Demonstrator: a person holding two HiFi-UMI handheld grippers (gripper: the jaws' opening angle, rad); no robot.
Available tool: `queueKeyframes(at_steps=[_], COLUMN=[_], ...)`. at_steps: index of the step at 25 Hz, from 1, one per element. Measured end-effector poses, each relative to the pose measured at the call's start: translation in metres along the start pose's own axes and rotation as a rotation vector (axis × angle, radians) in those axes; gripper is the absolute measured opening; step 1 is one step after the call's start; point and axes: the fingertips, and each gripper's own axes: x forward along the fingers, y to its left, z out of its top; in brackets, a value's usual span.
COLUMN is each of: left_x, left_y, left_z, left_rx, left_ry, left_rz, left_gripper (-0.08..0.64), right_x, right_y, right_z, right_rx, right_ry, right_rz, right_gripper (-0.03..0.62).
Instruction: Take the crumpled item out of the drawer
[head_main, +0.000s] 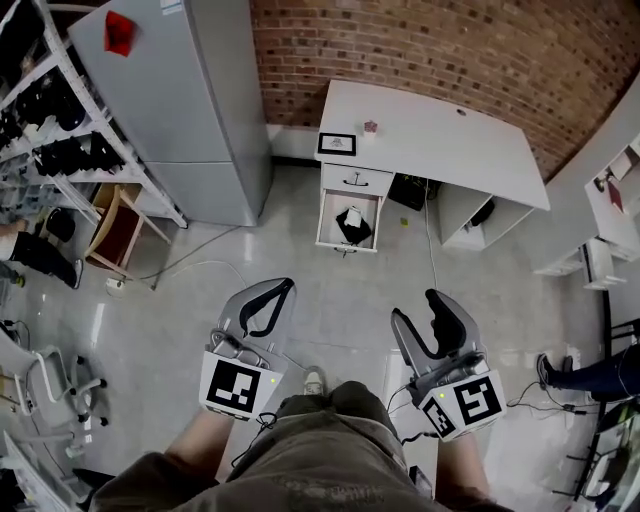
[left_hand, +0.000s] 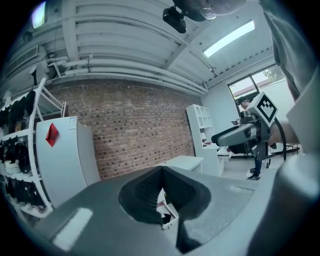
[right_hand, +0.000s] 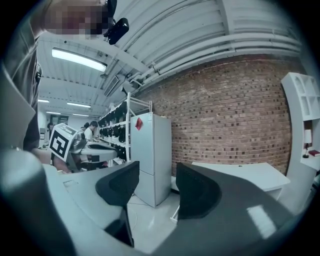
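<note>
The black crumpled item (head_main: 352, 226) lies inside the white open drawer (head_main: 326, 218), which is pulled out from under the white tabletop (head_main: 430, 135) set against the red brick wall (head_main: 430, 45). Both grippers are held above the pale grey floor (head_main: 345, 300), well apart from the drawer and pointing toward it. The left gripper (head_main: 288, 285) (left_hand: 161, 169) has its jaws pressed together at the tips with nothing held, and the right gripper (head_main: 413, 305) (right_hand: 157, 172) has its jaws spread with nothing between them.
</note>
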Motion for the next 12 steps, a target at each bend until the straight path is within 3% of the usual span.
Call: queueKeyframes(at_steps=[12], left_x=[0.096], left_y=[0.032], left_z=[-0.015], left_rx=[0.043], left_ry=[0.025], left_rz=[-0.030], left_gripper=[0.000], right_x=[0.076], right_y=[-0.074], right_z=[-0.002], right_rx=[0.011], right_ry=[-0.008], right_rz=[-0.010], right_gripper=[0.259])
